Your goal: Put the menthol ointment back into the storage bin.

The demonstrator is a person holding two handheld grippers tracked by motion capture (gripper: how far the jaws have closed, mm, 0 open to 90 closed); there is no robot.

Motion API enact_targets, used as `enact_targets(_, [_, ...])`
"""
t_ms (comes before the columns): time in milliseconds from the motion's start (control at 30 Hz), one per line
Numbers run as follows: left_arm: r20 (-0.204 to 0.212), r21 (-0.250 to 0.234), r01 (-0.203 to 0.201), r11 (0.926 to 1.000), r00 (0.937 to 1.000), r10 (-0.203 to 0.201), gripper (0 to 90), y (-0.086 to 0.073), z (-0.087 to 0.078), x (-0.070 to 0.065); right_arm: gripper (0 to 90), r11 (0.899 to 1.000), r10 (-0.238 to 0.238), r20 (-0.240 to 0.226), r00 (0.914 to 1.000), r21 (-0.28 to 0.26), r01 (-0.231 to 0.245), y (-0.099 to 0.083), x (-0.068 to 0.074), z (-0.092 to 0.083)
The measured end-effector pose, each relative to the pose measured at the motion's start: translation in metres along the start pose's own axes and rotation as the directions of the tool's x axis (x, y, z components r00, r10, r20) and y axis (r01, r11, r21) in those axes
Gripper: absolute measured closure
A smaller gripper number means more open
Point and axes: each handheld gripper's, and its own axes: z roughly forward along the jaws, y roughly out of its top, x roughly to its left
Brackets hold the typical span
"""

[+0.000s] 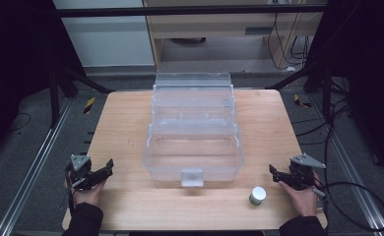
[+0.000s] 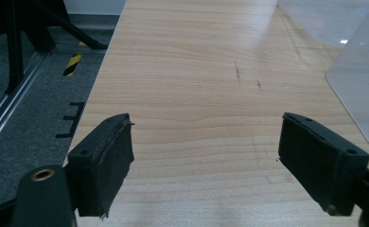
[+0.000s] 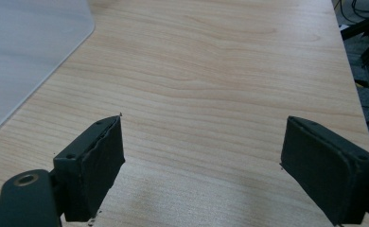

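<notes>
Left gripper (image 1: 107, 168) and right gripper (image 1: 273, 173): jaws spread, empty, parked at near corners of light wooden table (image 1: 126, 132).

Clear plastic tiered organiser box (image 1: 193, 129) between them, lid back, likely ready for loading.

Small white-capped green jar (image 1: 257, 195) near right gripper, inward, probable first pick.

Clear plastic organizer box (image 1: 192, 147) at the middle of the wooden counter (image 1: 126, 128), lid thrown open and leaning back toward the far edge. Stepped tiers rising from front to back; deep front compartment empty, upper tray split by low dividers. Small translucent latch (image 1: 192, 177) hanging at the centre of the front wall, facing the near edge. Walls see-through, wood grain visible beneath. Frosted rounded corner of the box (image 2: 362, 85) at the right edge of the left gripper view and at the upper left (image 3: 26, 52) of the right gripper view.

Small round jar (image 1: 257, 195), white lid over greenish body, upright, near the front right of the box, apart from it.
</notes>
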Motion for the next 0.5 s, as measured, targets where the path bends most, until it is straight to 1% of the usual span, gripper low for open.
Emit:
enact_targets(100, [0.01, -0.017, -0.016, 0.9997, 0.9998, 0.017, 21.3, -0.001, -0.001, -0.002, 14.5, 1.0, 0.002, -0.008, 1.0, -0.01, -0.003, 0.001, 0.0, -0.004])
enact_targets(133, [0.01, -0.017, -0.016, 0.9997, 0.9998, 0.017, 22.0, -0.001, -0.001, -0.002, 14.5, 1.0, 0.002, -0.008, 1.0, -0.01, -0.003, 0.001, 0.0, -0.004])
enact_targets(200, [0.025, -0.028, -0.022, 0.9994, 0.9994, 0.023, 22.6, -0.003, -0.001, -0.002, 14.6, 1.0, -0.002, -0.009, 1.0, -0.017, 0.002, 0.002, 0.0, -0.006])
enact_targets(233, [0.044, -0.04, -0.041, 0.9984, 0.9981, 0.043, 24.8, -0.005, 0.0, -0.002, 14.6, 1.0, -0.005, -0.017, 0.9998, -0.019, 0.005, 0.004, 0.001, -0.008])
enact_targets(267, [0.044, -0.04, -0.041, 0.9984, 0.9981, 0.043, 26.1, -0.005, 0.0, -0.002, 14.6, 1.0, -0.005, -0.017, 0.9998, -0.019, 0.005, 0.004, 0.001, -0.008])
enact_targets(300, [0.054, -0.047, -0.053, 0.9975, 0.997, 0.056, 27.0, -0.005, 0.001, -0.002, 14.6, 0.999, -0.033, -0.029, 0.999, -0.021, 0.032, 0.008, 0.003, -0.01])
enact_targets(333, [0.059, -0.049, -0.062, 0.9968, 0.9961, 0.065, 27.0, -0.006, 0.001, -0.002, 14.6, 0.999, -0.033, -0.029, 0.999, -0.021, 0.032, 0.008, 0.003, -0.01])
enact_targets(400, [0.074, -0.054, -0.06, 0.9967, 0.9952, 0.064, 27.5, -0.007, 0.002, -0.002, 14.8, 0.998, -0.063, -0.041, 0.9972, -0.034, 0.062, 0.012, 0.006, -0.012])
enact_targets(433, [0.078, -0.055, -0.06, 0.9967, 0.9949, 0.064, 27.1, -0.007, 0.003, -0.002, 15.5, 0.997, -0.072, -0.051, 0.9961, -0.044, 0.069, 0.014, 0.007, -0.013])
enact_targets(467, [0.075, -0.052, -0.065, 0.9966, 0.9948, 0.069, 26.2, -0.008, 0.004, -0.003, 16.2, 0.996, -0.078, -0.071, 0.9945, -0.048, 0.074, 0.016, 0.008, -0.014])
enact_targets(500, [0.071, -0.045, -0.071, 0.9964, 0.9947, 0.074, 25.5, -0.008, 0.005, -0.004, 17.4, 0.993, -0.109, -0.086, 0.9903, -0.054, 0.105, 0.019, 0.01, -0.014])
